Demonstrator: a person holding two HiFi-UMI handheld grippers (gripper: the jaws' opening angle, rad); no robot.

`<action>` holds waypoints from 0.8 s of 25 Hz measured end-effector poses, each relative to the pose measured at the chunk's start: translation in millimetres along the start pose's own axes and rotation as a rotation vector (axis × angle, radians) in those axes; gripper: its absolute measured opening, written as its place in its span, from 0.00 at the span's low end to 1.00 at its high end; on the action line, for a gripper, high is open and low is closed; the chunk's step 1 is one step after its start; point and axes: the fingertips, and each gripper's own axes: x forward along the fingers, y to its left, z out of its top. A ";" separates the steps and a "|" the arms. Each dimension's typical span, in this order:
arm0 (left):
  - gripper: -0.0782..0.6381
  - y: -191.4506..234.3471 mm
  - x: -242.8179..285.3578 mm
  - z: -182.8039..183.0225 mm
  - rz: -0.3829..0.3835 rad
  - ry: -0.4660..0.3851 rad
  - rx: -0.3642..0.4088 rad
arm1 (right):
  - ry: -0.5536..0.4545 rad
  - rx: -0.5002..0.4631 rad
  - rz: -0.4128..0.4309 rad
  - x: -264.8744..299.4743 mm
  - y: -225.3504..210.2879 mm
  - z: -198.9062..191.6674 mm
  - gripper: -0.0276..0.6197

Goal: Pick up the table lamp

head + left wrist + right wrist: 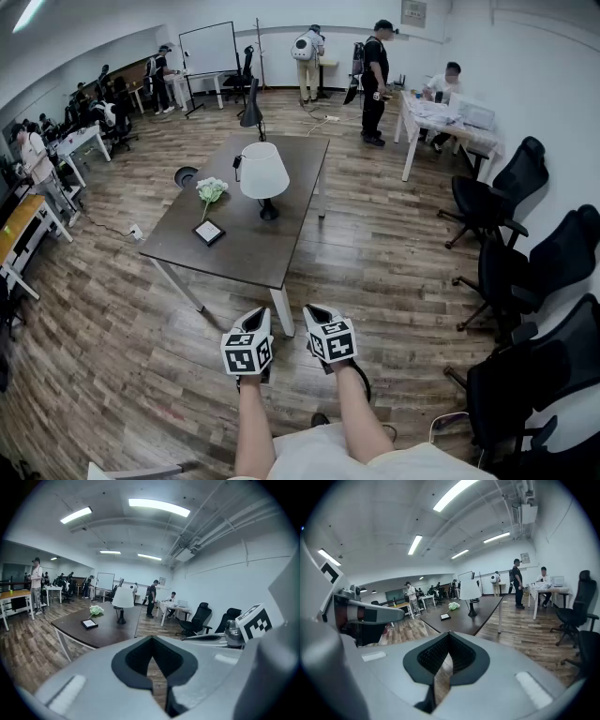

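Note:
The table lamp (263,172) has a white shade and a black base, and it stands upright near the middle of the dark brown table (244,248). It shows small and distant in the left gripper view (123,597) and in the right gripper view (469,589). My left gripper (251,328) and right gripper (323,323) hang side by side over the floor. Both are short of the table's near end and far from the lamp. Both are shut with nothing between the jaws, as the left gripper (151,658) and the right gripper (447,656) show in their own views.
A white flower bunch (211,190) and a small framed tablet (209,232) lie left of the lamp. Black office chairs (511,272) line the right wall. People stand and sit at white desks (441,117) at the back and along the left.

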 end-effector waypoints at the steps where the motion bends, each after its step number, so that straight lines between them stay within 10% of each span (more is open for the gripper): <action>1: 0.11 -1.2 0.7 -0.6 0.006 -0.001 0.002 | -0.004 -0.003 0.007 -0.4 -2.0 1.2 0.05; 15: 0.11 -26.6 19.2 -1.4 0.015 0.022 0.072 | -0.085 -0.075 0.020 -13.0 -43.8 15.1 0.08; 20: 0.11 -29.3 15.4 -7.7 0.025 0.041 0.089 | -0.173 0.071 0.072 -20.8 -55.4 18.9 0.08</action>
